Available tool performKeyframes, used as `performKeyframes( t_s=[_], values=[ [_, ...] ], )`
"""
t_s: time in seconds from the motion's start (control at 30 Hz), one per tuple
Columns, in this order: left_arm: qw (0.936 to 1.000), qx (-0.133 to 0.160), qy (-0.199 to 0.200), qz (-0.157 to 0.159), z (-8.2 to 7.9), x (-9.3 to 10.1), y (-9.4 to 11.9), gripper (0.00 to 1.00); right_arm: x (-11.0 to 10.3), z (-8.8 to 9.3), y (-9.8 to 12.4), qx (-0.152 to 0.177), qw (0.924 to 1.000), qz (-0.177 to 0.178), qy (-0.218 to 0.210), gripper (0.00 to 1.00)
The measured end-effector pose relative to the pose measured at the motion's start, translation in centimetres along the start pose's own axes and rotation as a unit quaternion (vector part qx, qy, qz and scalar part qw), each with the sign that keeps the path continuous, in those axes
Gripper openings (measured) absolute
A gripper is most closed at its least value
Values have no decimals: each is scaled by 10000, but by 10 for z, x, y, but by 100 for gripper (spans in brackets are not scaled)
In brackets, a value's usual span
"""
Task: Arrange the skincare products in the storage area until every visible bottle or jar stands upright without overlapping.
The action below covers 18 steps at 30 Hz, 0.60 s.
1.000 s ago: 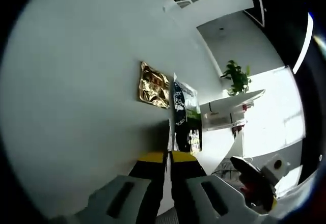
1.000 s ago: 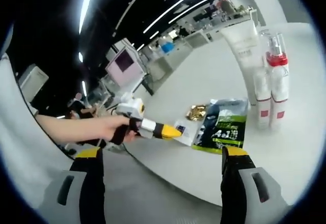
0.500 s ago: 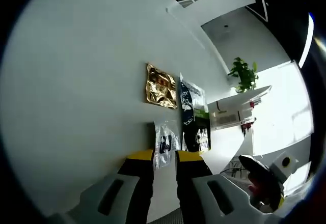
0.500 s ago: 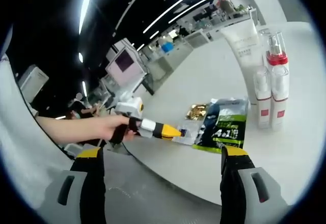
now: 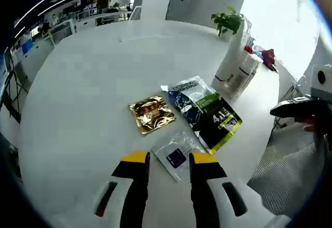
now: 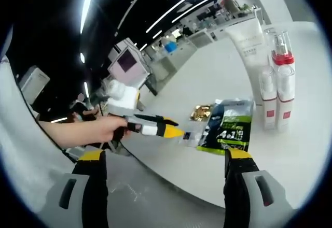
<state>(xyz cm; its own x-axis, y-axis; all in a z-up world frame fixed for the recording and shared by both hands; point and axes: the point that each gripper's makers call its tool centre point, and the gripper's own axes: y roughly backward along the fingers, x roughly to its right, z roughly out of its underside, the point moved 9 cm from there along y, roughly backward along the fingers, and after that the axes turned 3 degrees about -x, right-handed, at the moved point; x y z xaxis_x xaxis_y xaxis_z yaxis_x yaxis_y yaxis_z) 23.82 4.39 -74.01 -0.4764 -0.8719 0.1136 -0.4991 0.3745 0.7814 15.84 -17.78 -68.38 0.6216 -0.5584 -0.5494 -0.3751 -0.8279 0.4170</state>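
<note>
Flat on table (image 5: 78,83): three sachets (image 5: 151,113); both hand-held grippers (image 5: 165,160) spread, empty.

I count three flat sachets on the round white table (image 5: 72,98): one gold (image 5: 151,114), one dark with green (image 5: 206,112), one small clear (image 5: 176,155). Farther right stand one white tube (image 6: 249,44) and three pump bottles (image 6: 277,90).

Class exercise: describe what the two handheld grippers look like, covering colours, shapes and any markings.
The left gripper has two pale grey jaws with dark slots, black inner faces and yellow tips. The right gripper looks the same, its jaws set wider. From the right gripper view, the left gripper's body is slim, black and white, ending in yellow, below a white box.
</note>
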Motion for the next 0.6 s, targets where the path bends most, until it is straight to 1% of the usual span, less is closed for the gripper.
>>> performKeyframes(
  t_s=[0.03, 0.1, 0.17, 0.2, 0.23, 0.3, 0.37, 0.43, 0.47, 0.6],
  values=[
    [9999, 3, -158, 6, -1, 2, -2, 29, 0, 0, 0, 8, 10000, 5, -2, 93],
    [9994, 18, -336, -47, -3, 7, -5, 31, 0, 0, 0, 7, 10000, 2, -15, 93],
    [9989, -10, -469, -78, -2, 9, -10, 31, 1, 0, 0, 11, 10000, -2, -26, 93],
    [9982, -10, -582, -162, -1, 12, -11, 29, 1, 1, 0, 13, 10000, -4, -32, 92],
    [9979, -28, -604, -222, -1, 12, -12, 28, 1, 1, 0, 17, 10000, -5, -43, 92],
    [9970, -197, -621, -415, 2, 12, -16, 27, 1, 0, 1, 38, 10000, 4, -68, 92],
    [9970, -214, -639, -376, 5, 16, -21, 28, 1, 0, 1, 62, 9999, 7, -107, 92],
    [9963, -249, -739, -347, 5, 18, -22, 27, 2, 0, 1, 73, 9999, 3, -134, 92],
    [9960, -221, -792, -342, 5, 19, -22, 27, 2, 0, 1, 63, 9999, 8, -141, 92],
    [9950, -155, -952, -269, 3, 14, -25, 27, 2, 1, 0, 18, 9999, 23, -147, 92]
  ],
)
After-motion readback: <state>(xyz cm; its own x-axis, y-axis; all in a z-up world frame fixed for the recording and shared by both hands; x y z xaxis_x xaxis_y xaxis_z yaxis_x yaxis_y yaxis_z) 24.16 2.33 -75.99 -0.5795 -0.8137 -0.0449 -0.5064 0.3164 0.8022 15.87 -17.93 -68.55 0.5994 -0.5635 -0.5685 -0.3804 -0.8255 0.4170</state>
